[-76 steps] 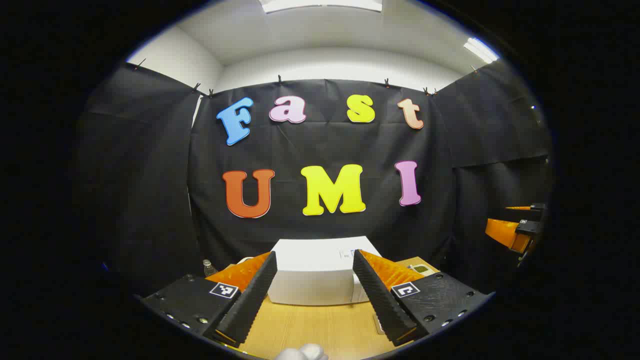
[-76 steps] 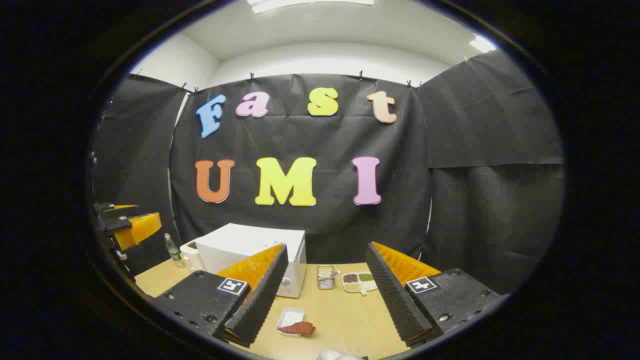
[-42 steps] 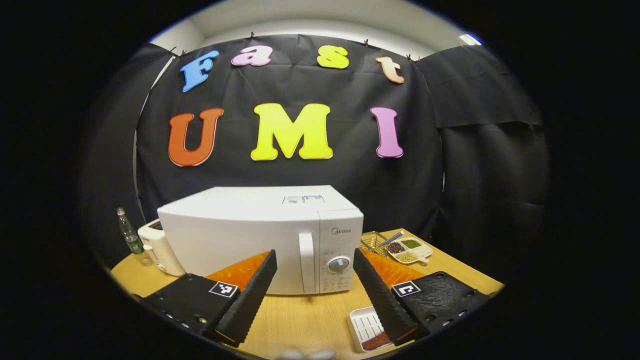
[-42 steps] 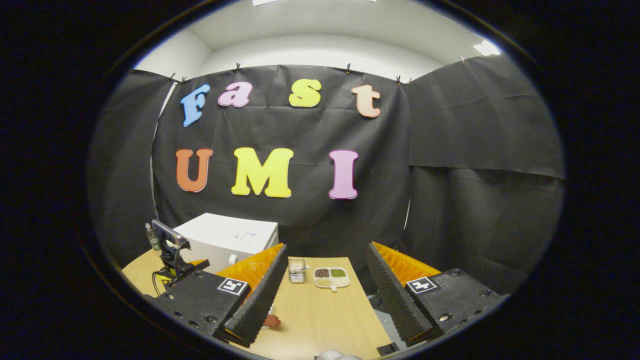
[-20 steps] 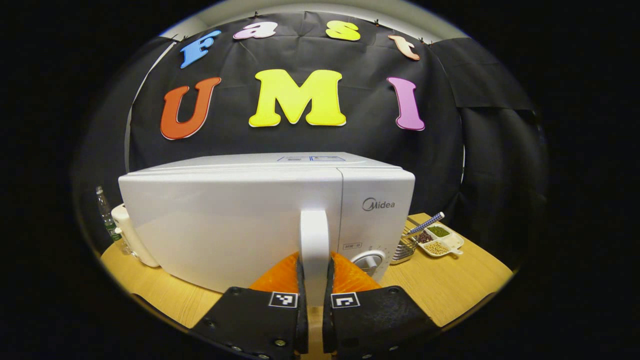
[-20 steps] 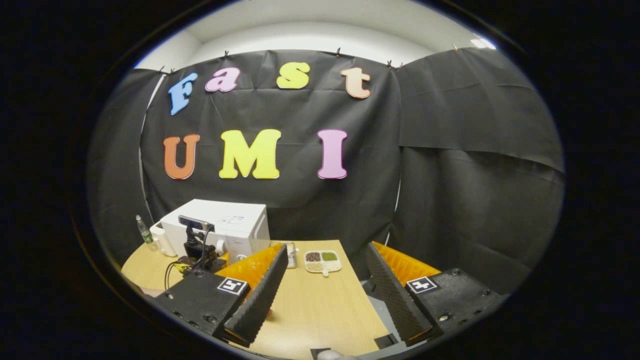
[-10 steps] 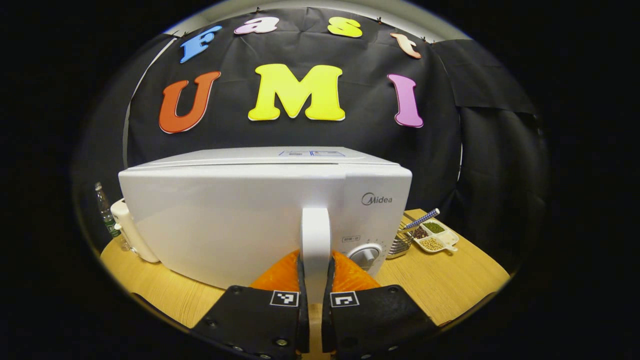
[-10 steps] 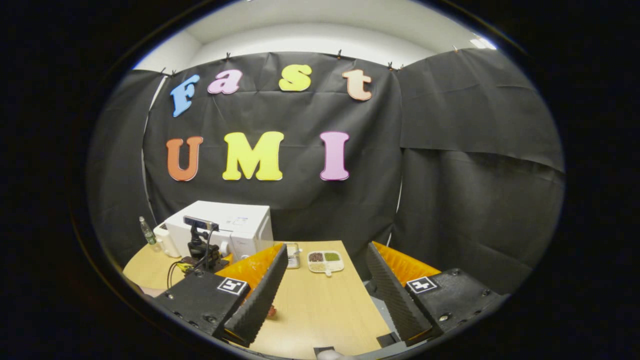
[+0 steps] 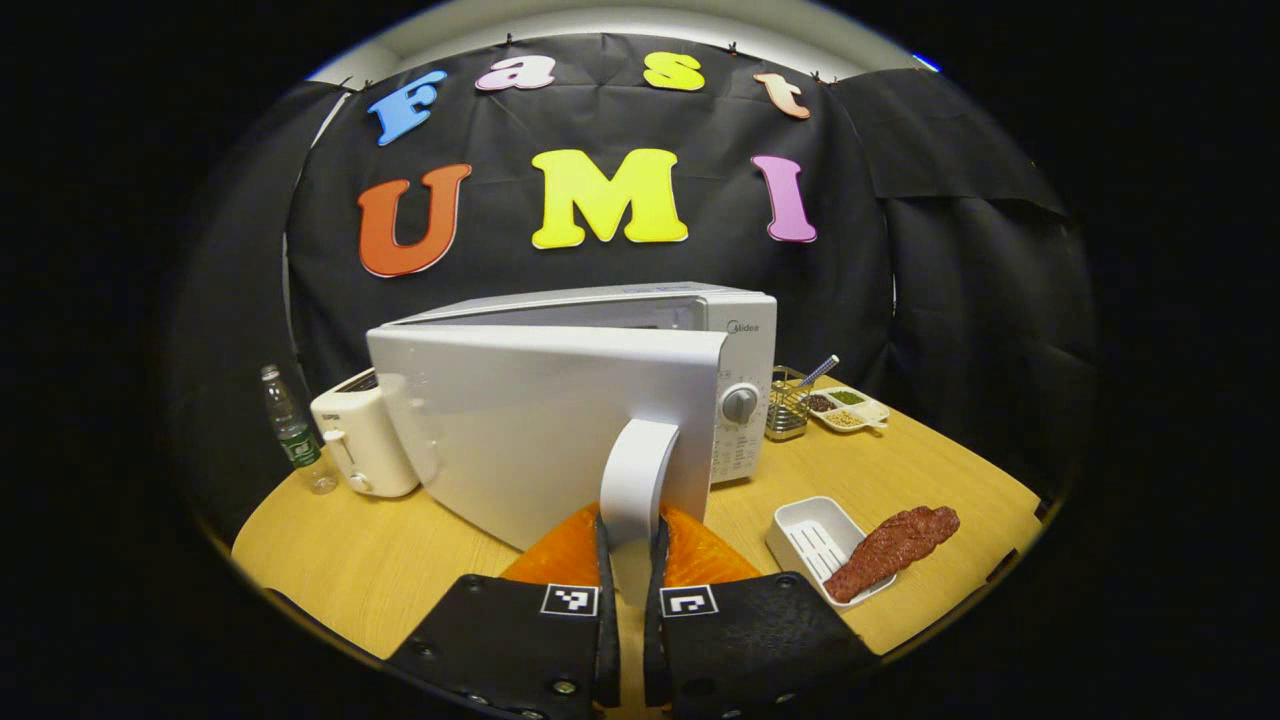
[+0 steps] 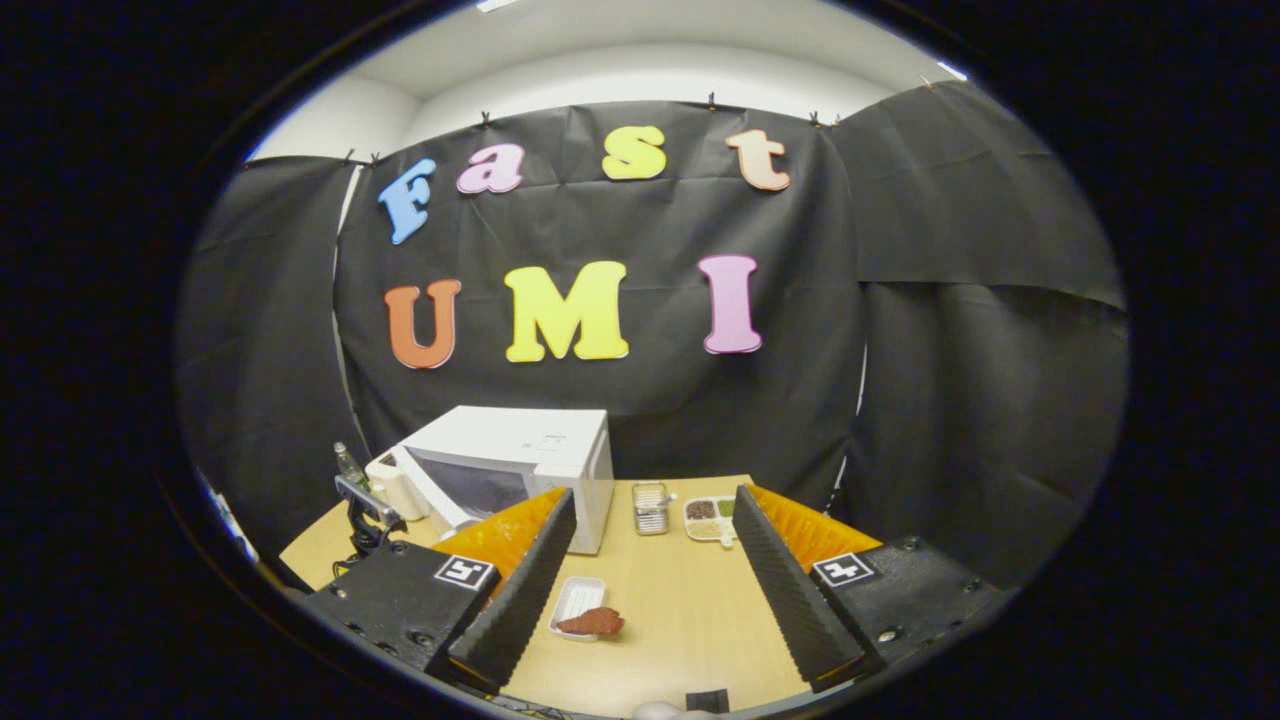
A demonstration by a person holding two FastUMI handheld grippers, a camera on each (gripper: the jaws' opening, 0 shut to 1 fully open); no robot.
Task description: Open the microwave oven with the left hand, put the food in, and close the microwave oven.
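Left gripper view has the left gripper (image 9: 630, 590) clamped on the handle (image 9: 637, 480) of the microwave (image 9: 700, 320) door (image 9: 540, 420), both fingers pinching the handle low on its length. The door is part open, swung out at an angle from the body, with the gap widest on the side near the dial (image 9: 740, 403). Food (image 9: 890, 540), a dark reddish strip, lies across the rim of a white tray (image 9: 812, 535) on the table (image 9: 920, 480), in front of the microwave and on its dial side. A toaster (image 9: 362, 435) and a bottle (image 9: 290, 430) stand on the far side of the microwave from the dial.

Right gripper view shows the right gripper (image 10: 650, 590) with fingers spread wide and nothing between them, hovering back from the table, with the tray and food (image 10: 592, 622) below and between it and the microwave (image 10: 520, 440).

To do this step well, I judge the pull should follow the door's arc about its hinge on the toaster side, not a straight line, so the handle does not twist out of the pinch. The swing should go on until the opening is wide enough for the tray. A firm grip without yanking should keep the microwave from sliding on the table. The door's path sweeps toward the toaster side, so the tray looks safe from it.
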